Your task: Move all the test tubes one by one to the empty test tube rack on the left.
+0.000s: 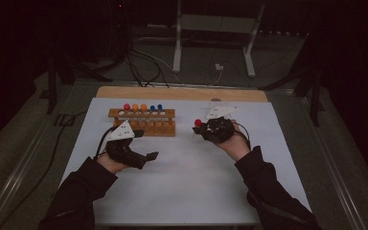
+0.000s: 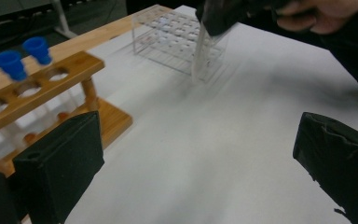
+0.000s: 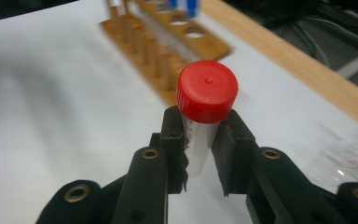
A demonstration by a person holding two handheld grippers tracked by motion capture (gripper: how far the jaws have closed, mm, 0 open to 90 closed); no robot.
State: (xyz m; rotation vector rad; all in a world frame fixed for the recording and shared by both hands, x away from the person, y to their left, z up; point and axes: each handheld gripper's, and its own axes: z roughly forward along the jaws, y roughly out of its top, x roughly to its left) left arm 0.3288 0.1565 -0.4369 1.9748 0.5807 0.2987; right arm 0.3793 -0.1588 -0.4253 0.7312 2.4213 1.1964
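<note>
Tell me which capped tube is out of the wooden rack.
The red-capped tube clamped in the right tool, held over the white mat. The other capped tubes, red, orange and blue, stand in the wooden rack.

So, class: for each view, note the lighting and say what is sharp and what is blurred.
High view: dim, room dark beyond the table. Left gripper view: brighter; the right gripper and its tube are smeared. Right gripper view: the red-capped tube is sharp, the wooden rack behind it soft.
</note>
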